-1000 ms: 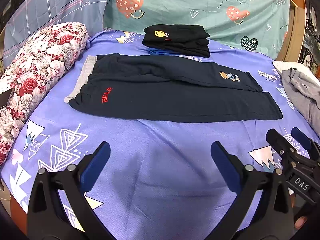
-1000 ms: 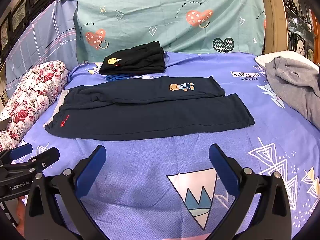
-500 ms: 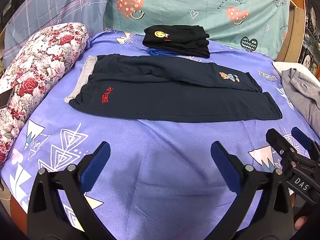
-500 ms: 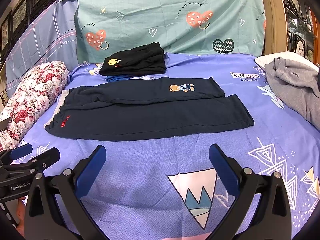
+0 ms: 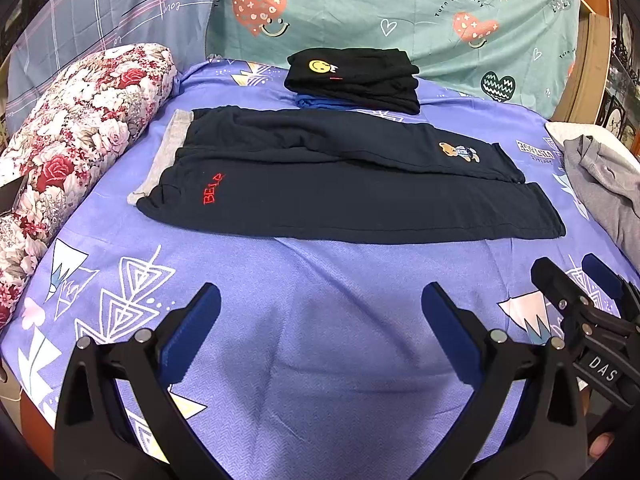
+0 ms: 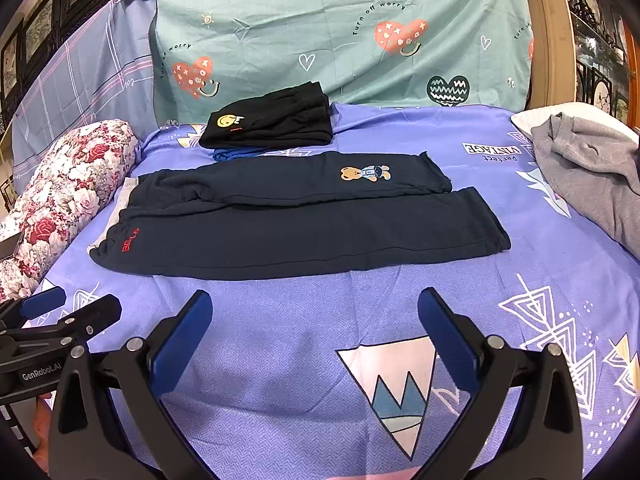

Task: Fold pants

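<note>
Dark navy pants lie flat across the purple bed sheet, waistband at the left, legs pointing right. They carry red lettering near the waist and a bear patch on the far leg. My left gripper hovers open over bare sheet, short of the pants' near edge, nothing between its fingers. My right gripper is likewise open and empty just in front of the pants. Each gripper appears in the other's view: the right gripper at the right edge, the left gripper at the left edge.
A stack of folded black clothes with a smiley patch sits behind the pants. A floral bolster lines the left side. A crumpled grey garment lies at the right. A teal heart-print cloth hangs behind.
</note>
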The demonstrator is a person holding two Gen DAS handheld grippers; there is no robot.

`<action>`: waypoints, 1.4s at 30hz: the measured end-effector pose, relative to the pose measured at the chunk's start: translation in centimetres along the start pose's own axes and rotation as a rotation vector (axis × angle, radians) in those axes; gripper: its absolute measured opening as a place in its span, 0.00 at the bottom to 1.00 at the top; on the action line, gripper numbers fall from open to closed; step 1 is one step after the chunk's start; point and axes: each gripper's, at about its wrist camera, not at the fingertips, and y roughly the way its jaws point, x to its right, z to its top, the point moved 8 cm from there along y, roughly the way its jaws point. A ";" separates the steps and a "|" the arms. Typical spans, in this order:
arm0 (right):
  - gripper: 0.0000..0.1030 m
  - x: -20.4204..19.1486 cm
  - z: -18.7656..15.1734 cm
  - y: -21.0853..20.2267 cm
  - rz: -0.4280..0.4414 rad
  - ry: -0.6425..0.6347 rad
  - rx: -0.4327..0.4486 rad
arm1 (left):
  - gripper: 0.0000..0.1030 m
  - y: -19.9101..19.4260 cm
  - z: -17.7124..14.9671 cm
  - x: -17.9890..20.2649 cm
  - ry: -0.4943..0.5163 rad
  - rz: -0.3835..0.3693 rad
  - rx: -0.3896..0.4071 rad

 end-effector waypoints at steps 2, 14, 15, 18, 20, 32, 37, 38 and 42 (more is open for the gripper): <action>0.99 0.0 0.2 0.0 0.000 -0.010 0.000 | 0.98 0.0 0.2 -0.1 0.005 0.003 0.004; 0.99 4.5 1.7 1.8 -0.097 0.003 -0.027 | 0.98 2.8 1.6 -4.6 -0.044 0.047 -0.029; 0.99 4.9 1.8 2.1 -0.090 0.004 -0.044 | 0.98 3.2 1.9 -5.7 -0.065 0.035 -0.045; 0.99 8.6 2.1 3.5 -0.106 0.068 -0.135 | 0.98 4.5 2.5 -10.5 -0.171 0.037 -0.101; 0.99 11.8 1.6 4.3 -0.158 0.132 -0.190 | 0.98 5.7 2.1 -15.0 -0.288 0.058 -0.158; 0.99 17.8 1.2 10.5 -0.056 0.443 -0.317 | 0.98 8.7 -1.1 -25.5 -0.610 0.022 -0.268; 0.90 18.6 2.3 13.4 -0.044 0.522 -0.319 | 0.98 10.4 0.3 -23.5 -0.599 -0.060 -0.294; 0.85 18.6 2.5 13.5 -0.040 0.524 -0.313 | 0.98 10.9 0.7 -23.1 -0.593 -0.069 -0.304; 0.57 19.0 3.2 14.2 -0.004 0.569 -0.295 | 0.97 12.8 1.9 -22.6 -0.603 -0.100 -0.329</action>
